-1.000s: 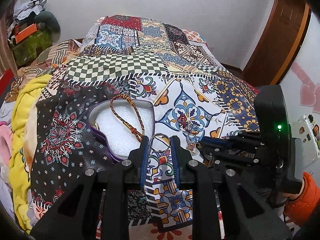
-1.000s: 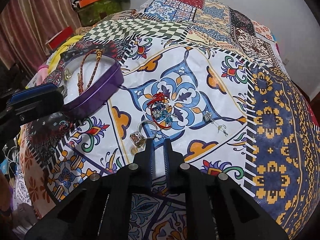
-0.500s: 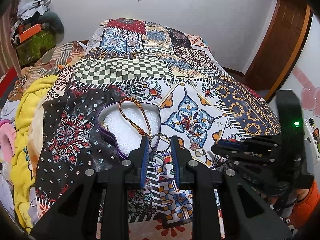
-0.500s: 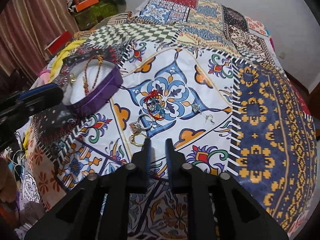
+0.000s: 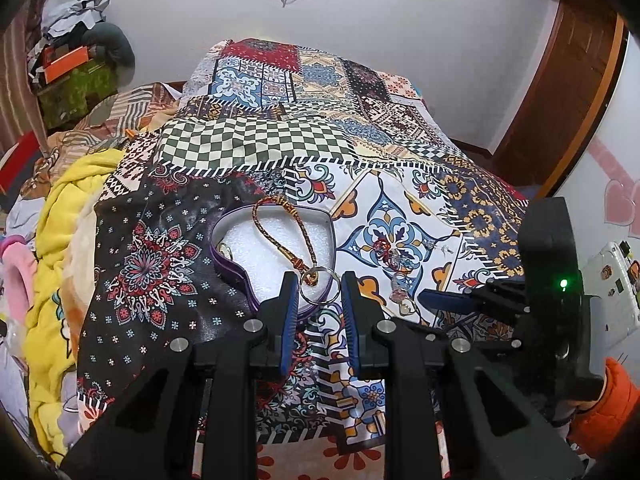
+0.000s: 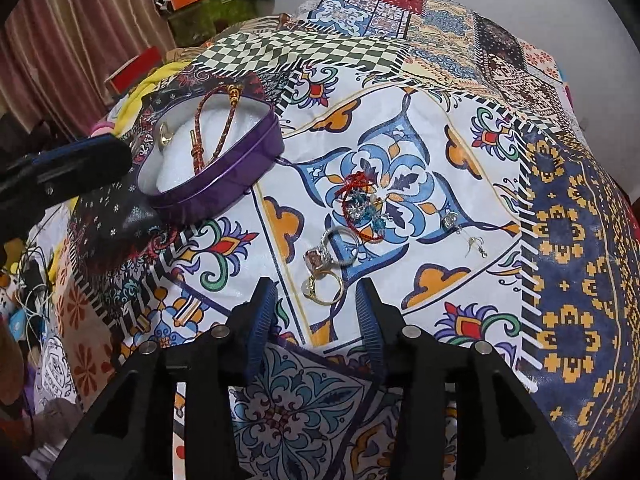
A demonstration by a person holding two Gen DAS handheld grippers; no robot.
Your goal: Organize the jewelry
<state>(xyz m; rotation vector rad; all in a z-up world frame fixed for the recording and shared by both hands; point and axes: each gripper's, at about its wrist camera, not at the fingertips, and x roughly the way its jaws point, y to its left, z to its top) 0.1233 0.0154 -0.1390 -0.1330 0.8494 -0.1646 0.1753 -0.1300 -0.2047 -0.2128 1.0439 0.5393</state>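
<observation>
My left gripper point(image 5: 319, 286) is shut on a thin silver ring point(image 5: 319, 289), held above the near rim of a purple heart-shaped tin point(image 5: 236, 272). The tin point(image 6: 224, 176) is lined with white foam and holds a braided red-and-gold bracelet point(image 5: 280, 232) and a small gold ring point(image 6: 165, 134). My right gripper point(image 6: 316, 296) is open just above the patchwork bedspread point(image 6: 440, 128). A gold pearl ring point(image 6: 325, 287) lies between its fingertips. Beyond it lie a silver stone ring point(image 6: 338, 246), a red cord bracelet with blue charms point(image 6: 362, 200) and two earrings point(image 6: 460, 230).
A yellow blanket point(image 5: 60, 220) and piled clothes lie left of the bedspread. A wooden door point(image 5: 560, 80) stands at the right. A person's orange sleeve point(image 5: 612, 404) shows behind the right gripper point(image 5: 444, 301). The left gripper point(image 6: 76, 164) reaches in beside the tin.
The right gripper has opened and drawn back, with the gold pearl ring now between its fingertips. The left gripper has carried the silver ring towards the tin's near rim.
</observation>
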